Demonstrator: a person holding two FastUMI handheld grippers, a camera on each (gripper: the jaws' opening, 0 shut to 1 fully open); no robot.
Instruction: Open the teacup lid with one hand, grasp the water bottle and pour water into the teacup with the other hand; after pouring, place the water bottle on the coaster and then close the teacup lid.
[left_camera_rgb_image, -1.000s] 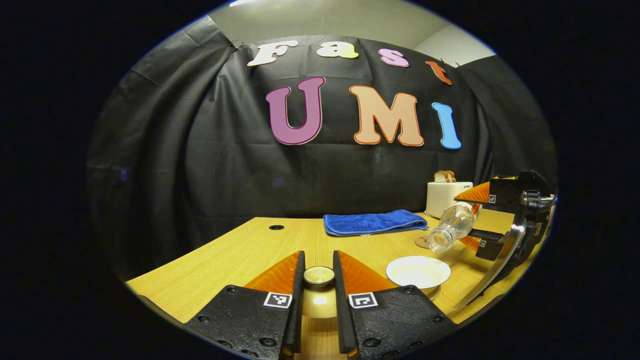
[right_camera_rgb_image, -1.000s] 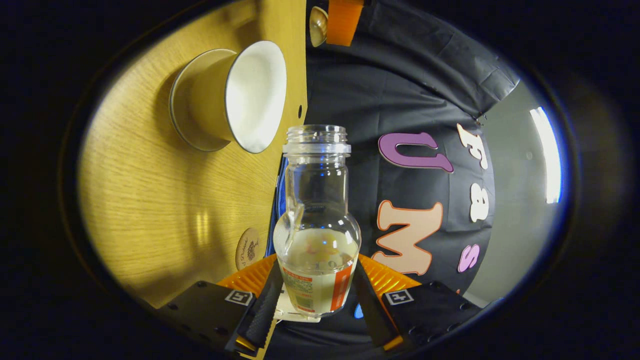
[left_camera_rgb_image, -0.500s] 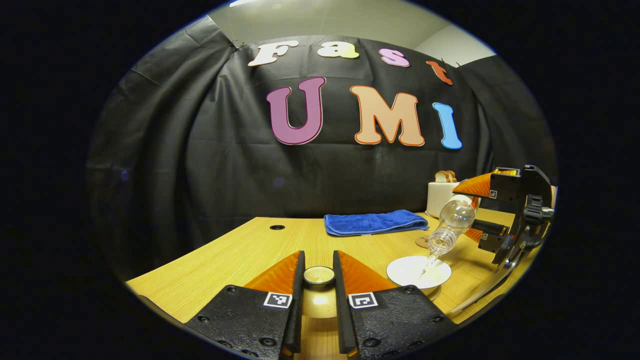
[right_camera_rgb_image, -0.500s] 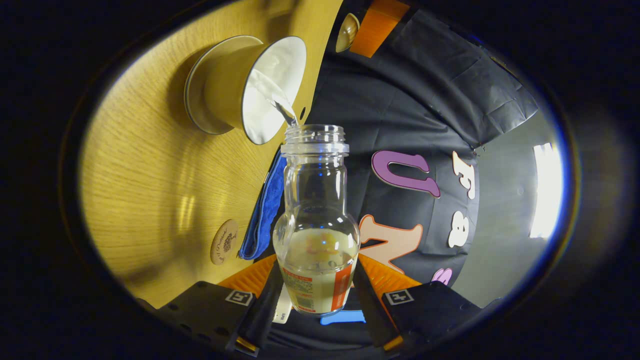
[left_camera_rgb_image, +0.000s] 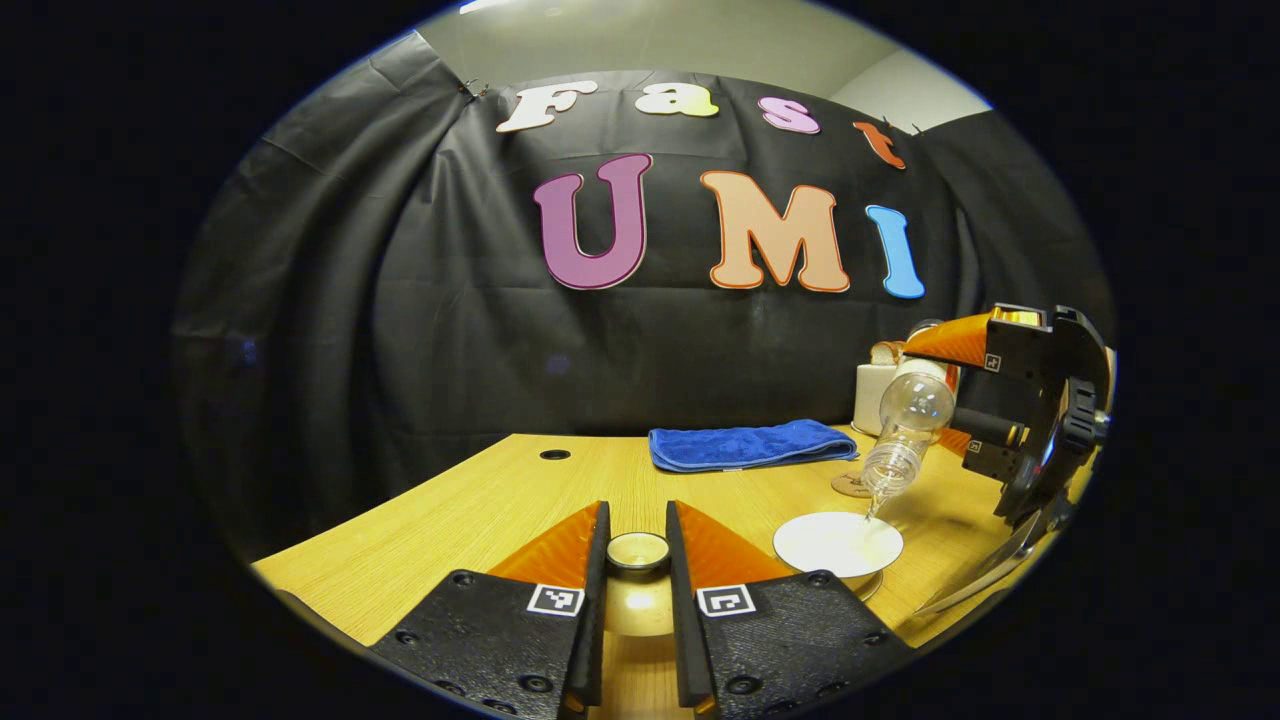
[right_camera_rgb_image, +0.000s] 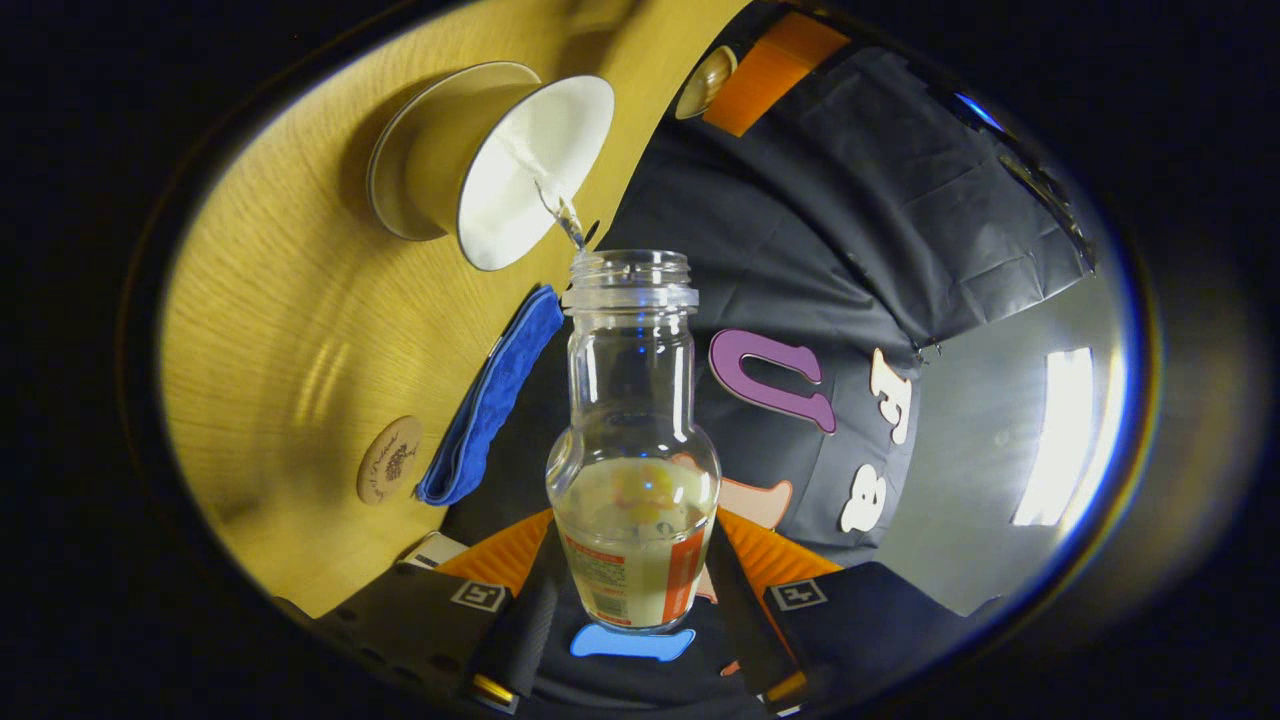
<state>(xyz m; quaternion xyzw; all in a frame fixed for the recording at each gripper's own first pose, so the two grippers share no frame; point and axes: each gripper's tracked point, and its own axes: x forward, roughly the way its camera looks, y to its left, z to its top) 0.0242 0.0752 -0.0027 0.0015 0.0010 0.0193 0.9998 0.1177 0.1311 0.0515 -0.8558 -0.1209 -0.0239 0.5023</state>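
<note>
Right gripper (right_camera_rgb_image: 630, 590) clamped on water bottle (right_camera_rgb_image: 632, 440), tipped mouth-down over open teacup (left_camera_rgb_image: 838, 545); thin stream falling into cup. Left gripper (left_camera_rgb_image: 637, 560) closed on teacup lid (left_camera_rgb_image: 638, 551) by its knob, held left of the cup, probably just above the counter (left_camera_rgb_image: 480, 510). Coaster (right_camera_rgb_image: 389, 460) bare beside blue towel (left_camera_rgb_image: 745, 445). Toaster (left_camera_rgb_image: 872, 395) behind.

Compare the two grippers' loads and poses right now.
The left gripper sits level and low over the table, shut on the teacup lid; the right gripper is tipped, shut on the water bottle, which trickles into the teacup. Both have orange fingers.
</note>
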